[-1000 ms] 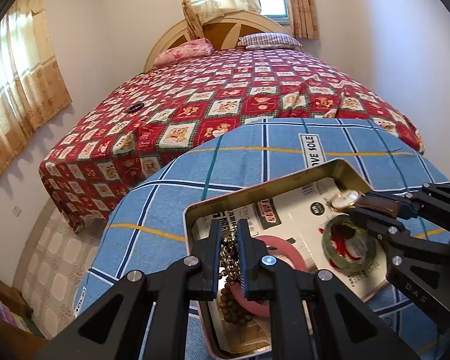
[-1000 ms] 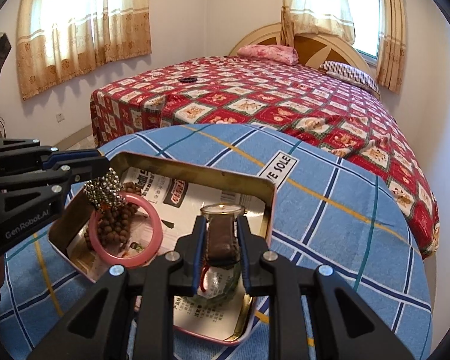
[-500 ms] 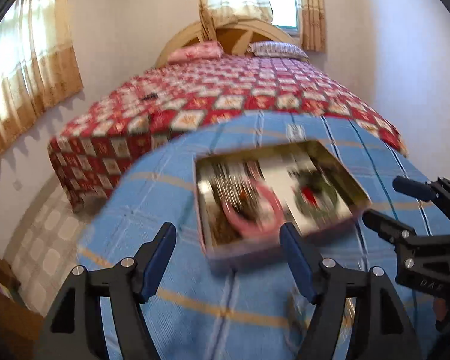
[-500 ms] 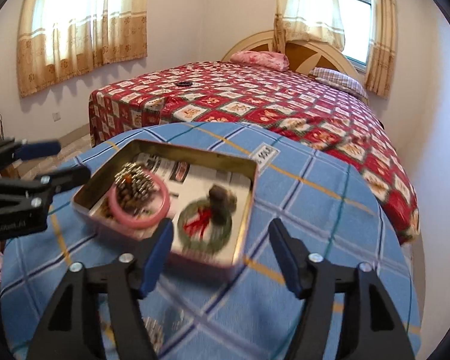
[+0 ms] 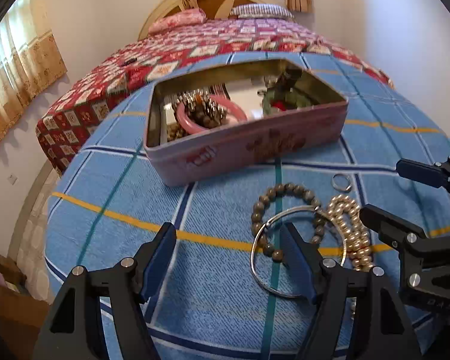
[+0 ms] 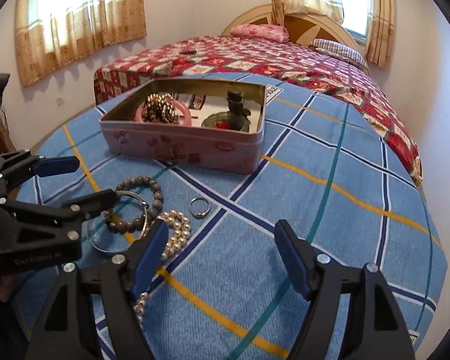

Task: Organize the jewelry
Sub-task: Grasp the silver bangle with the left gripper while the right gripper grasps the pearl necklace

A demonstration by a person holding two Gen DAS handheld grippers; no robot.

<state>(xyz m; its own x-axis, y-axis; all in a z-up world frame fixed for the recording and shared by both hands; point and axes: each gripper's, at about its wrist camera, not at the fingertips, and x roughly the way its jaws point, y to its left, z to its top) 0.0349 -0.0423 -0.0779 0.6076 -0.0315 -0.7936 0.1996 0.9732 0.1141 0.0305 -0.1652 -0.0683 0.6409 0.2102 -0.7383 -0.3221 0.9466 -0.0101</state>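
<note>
On the woven blue cloth (image 5: 213,273), beaded bracelets (image 5: 285,210) lie (round, glossy) beneath both grippers' parted, empty fingers (image 5: 157,258).

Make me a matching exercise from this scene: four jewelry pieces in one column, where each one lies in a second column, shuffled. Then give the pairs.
Column one:
1. pink bangle
2. small silver ring
3. thin silver bangle
4. green bangle

Column two:
A. on the cloth, alone, nearest the tin
B. in the tin, beads piled on it
C. on the cloth, overlapping the brown bead bracelet
D. in the tin, watch resting on it

Pairs: 1-B, 2-A, 3-C, 4-D
</note>
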